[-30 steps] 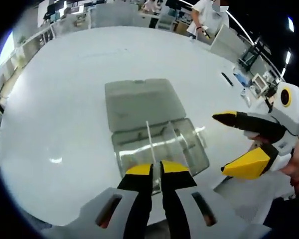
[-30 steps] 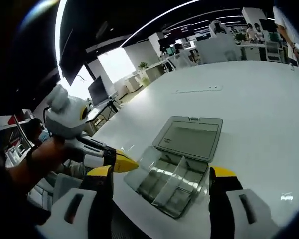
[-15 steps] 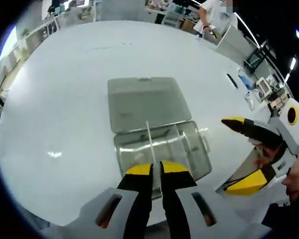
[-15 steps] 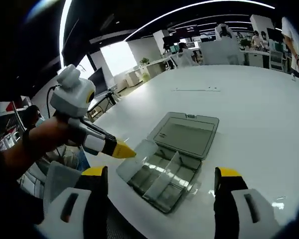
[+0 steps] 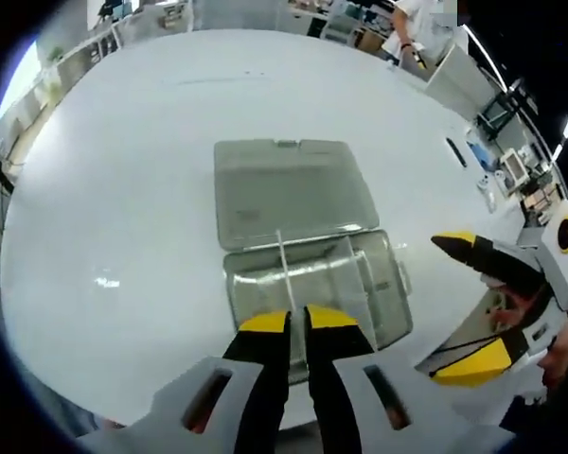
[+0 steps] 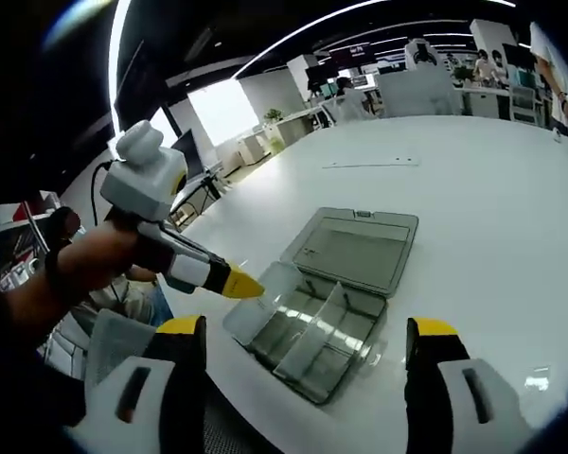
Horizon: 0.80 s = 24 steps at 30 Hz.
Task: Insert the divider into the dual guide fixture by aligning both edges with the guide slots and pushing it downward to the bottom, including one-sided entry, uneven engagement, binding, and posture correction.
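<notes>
- Left gripper view: the left tool [image 5: 297, 322] has its yellow tips pinched almost together, right over the near wall of the clear box [image 5: 379, 293]. A thin divider [image 5: 283, 268] rises from the gap toward 12 o'clock. I'd say the tool is clamped on the divider's near end, though the contact itself is hidden.
- The box sits on the white counter [image 5: 123, 189] with its lid [image 5: 289, 184] lying open flat at 12 o'clock of the tray.
- The divider's long axis runs from the tool toward the lid hinge, across the tray. Another partition stands to its right, at about 1 o'clock.
- The right tool [image 5: 473, 303], jaws spread wide and holding nothing, hangs at 3 o'clock of the tray, off the counter edge, apart from the box.
- Right gripper view: the right tool [image 6: 303, 331] frames the box [image 6: 256, 317] between its open jaws; the left tool [image 6: 232, 282] touches the box's 9 o'clock corner.
- My judgement: the left tool is nearer and does the pushing; whether both divider edges sit in their slots is too small to tell.
</notes>
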Motion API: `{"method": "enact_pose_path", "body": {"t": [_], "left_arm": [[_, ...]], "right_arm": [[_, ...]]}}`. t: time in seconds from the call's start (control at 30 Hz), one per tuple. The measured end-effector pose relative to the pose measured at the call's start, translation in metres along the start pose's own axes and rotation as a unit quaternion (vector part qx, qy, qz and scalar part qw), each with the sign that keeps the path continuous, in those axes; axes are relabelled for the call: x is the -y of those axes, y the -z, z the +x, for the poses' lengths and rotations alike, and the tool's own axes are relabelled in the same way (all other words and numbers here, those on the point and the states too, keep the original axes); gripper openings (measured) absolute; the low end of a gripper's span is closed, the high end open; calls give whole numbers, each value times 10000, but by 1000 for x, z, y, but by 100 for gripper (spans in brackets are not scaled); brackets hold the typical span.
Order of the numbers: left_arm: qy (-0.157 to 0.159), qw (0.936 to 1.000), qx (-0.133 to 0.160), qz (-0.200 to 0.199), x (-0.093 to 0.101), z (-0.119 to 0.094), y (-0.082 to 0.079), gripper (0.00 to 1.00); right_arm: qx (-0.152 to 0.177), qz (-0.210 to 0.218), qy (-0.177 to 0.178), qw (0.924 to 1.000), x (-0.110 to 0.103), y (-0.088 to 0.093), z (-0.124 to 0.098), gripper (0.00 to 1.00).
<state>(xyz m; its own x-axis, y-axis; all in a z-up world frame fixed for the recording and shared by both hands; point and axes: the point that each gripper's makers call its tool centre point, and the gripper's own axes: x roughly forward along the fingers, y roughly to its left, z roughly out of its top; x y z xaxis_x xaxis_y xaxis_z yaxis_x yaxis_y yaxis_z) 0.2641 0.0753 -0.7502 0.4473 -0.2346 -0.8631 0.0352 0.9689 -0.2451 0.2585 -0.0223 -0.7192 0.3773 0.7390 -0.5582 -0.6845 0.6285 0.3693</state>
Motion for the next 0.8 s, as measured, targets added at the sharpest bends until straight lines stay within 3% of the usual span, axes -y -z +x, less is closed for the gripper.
{"method": "enact_pose_path", "body": {"t": [0.8], "left_arm": [[-165,9997,-125,129,3,6,2,4]], "right_arm": [[-34,178,-26,9998,8,4,2,84]]}}
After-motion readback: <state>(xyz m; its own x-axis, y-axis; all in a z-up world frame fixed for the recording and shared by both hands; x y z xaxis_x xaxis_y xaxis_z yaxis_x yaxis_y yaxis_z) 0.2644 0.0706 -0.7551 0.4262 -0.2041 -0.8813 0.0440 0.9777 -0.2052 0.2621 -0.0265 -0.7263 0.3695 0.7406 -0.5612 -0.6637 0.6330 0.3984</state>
